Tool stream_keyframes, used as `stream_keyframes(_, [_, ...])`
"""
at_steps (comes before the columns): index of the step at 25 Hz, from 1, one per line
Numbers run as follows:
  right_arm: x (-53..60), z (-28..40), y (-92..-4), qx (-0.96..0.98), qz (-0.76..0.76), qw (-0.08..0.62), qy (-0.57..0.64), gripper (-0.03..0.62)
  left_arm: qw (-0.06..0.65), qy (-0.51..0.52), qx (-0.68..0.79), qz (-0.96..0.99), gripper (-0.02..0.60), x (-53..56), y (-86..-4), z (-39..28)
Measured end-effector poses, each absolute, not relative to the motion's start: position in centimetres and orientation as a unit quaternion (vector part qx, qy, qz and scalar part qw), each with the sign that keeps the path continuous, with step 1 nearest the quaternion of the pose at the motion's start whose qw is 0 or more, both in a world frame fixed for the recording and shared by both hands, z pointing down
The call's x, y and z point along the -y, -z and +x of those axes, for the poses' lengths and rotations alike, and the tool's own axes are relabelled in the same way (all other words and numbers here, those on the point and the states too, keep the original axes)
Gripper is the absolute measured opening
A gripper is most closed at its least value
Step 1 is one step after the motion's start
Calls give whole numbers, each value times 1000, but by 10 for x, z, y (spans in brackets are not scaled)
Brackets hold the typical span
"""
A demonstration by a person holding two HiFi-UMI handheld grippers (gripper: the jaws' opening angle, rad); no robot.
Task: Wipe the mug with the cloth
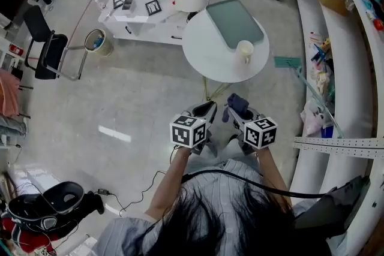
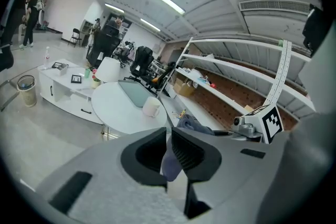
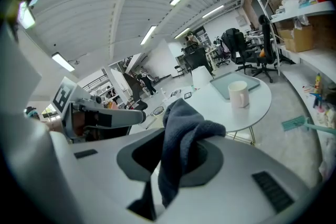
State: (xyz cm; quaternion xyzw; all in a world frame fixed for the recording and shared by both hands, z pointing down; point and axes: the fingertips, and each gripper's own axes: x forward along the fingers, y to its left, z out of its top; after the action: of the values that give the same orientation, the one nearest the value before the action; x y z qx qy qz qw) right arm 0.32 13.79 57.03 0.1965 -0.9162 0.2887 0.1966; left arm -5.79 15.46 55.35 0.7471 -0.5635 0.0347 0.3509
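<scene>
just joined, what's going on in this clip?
A person stands a little way from the round white table, a set of tongs in each hand. The right tongs are clamped on a dark blue cloth that drapes over them. The left tongs are nearly closed; something pale shows in the gap, unclear what. The white mug sits on the table beside a greenish tray. No wiping yet.

Mug (image 1: 245, 51) beside mat (image 1: 234, 21) on table (image 1: 204, 54)

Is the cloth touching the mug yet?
Apart. Head view: the cloth sits in the right gripper, floor showing between it and the mug.
</scene>
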Motion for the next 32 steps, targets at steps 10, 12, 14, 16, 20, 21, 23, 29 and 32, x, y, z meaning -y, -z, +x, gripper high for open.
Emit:
stream_keyframes(10, [-155,18,-556,928,151,206,-270,80,354,-11,599,719,44,-172,-545,-45])
stream_keyframes(12, [-161,27,-556,931,141,209,-265,80,353,-10,604,714,44,-177,-545,-33])
stream_keyframes(14, [-168,37,-556,933,130,212,-260,80,352,-8,606,713,44,-181,-543,-19])
stream_keyframes(16, [-177,48,-558,935,117,216,-257,80,350,-8,607,713,44,-187,-542,-2])
stream_keyframes(20, [-194,72,-562,938,93,225,-248,80,346,-21,613,710,44,-197,-545,29])
stream_keyframes(21, [-197,77,-563,938,88,226,-246,80,345,-24,615,709,44,-199,-545,35])
stream_keyframes(23, [-201,87,-563,940,83,225,-244,80,344,-26,617,707,44,-202,-546,45])
stream_keyframes(29, [-211,109,-563,941,77,222,-244,80,339,-26,624,703,44,-212,-542,66])
stream_keyframes(32, [-212,113,-561,942,77,220,-243,80,338,-28,625,704,44,-214,-542,71])
